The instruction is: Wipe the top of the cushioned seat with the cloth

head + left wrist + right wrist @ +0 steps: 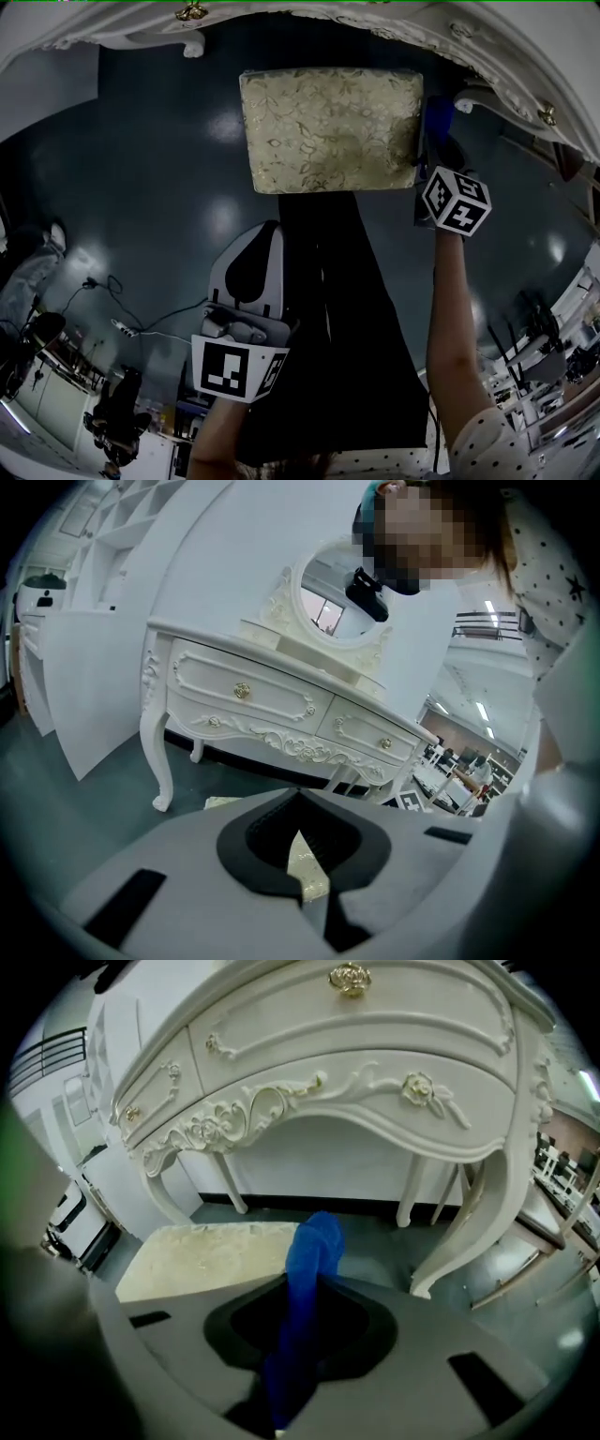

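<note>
The cushioned seat (328,127) is a cream pad with a gold floral pattern, low on the dark floor in front of me. My right gripper (434,157) hangs just past the seat's right edge, shut on a blue cloth (437,117). In the right gripper view the cloth (313,1249) stands up out of the jaws (302,1290), with the seat (211,1255) to the left and below. My left gripper (270,230) is held back, short of the seat's near edge, shut and holding nothing. A sliver of the seat (306,860) shows through the left gripper (300,801).
An ornate white dressing table (375,1082) stands over and behind the seat, its curved legs (473,1213) right of it. Its mirror (333,602) and drawers (248,696) appear in the left gripper view. Cables (112,314) lie on the floor at left. My dark trousers (352,309) fill the middle.
</note>
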`<state>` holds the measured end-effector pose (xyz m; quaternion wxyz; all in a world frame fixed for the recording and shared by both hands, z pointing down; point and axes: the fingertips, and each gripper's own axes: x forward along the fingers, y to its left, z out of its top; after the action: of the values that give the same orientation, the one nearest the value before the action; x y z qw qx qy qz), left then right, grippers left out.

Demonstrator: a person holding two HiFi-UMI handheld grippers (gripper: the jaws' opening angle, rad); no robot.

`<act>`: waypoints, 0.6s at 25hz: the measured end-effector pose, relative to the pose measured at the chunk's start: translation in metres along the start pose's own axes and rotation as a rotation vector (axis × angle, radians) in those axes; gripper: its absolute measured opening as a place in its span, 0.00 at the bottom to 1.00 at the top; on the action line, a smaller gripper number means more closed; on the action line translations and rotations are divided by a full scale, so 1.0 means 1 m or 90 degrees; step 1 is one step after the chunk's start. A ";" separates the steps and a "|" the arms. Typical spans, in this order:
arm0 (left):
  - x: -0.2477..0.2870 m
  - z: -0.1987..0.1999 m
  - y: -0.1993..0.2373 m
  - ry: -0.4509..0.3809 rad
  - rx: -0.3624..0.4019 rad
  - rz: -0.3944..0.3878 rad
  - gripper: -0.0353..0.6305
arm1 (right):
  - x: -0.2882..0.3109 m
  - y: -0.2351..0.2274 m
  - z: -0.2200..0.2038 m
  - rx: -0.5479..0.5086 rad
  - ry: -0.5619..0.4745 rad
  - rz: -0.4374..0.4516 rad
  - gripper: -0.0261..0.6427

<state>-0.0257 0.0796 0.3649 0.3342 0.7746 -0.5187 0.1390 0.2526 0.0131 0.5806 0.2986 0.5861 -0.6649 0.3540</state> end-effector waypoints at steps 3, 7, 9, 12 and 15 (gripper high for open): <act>-0.002 0.001 0.008 0.001 0.000 0.020 0.05 | 0.007 0.010 -0.014 -0.006 0.024 0.014 0.16; 0.000 -0.001 0.005 0.003 0.000 0.017 0.05 | 0.012 0.016 -0.019 0.001 0.034 -0.004 0.16; 0.001 -0.004 0.000 0.005 -0.001 0.012 0.05 | 0.012 0.019 -0.019 -0.001 0.033 -0.009 0.16; 0.003 -0.008 -0.004 0.005 -0.004 0.007 0.05 | 0.012 0.022 -0.018 -0.003 0.032 -0.010 0.16; 0.001 -0.009 -0.002 0.003 -0.009 0.012 0.05 | 0.011 0.026 -0.017 0.002 0.033 -0.016 0.16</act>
<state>-0.0219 0.0850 0.3710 0.3394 0.7669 -0.5263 0.1402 0.2246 0.0219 0.5961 0.3192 0.5853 -0.6491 0.3663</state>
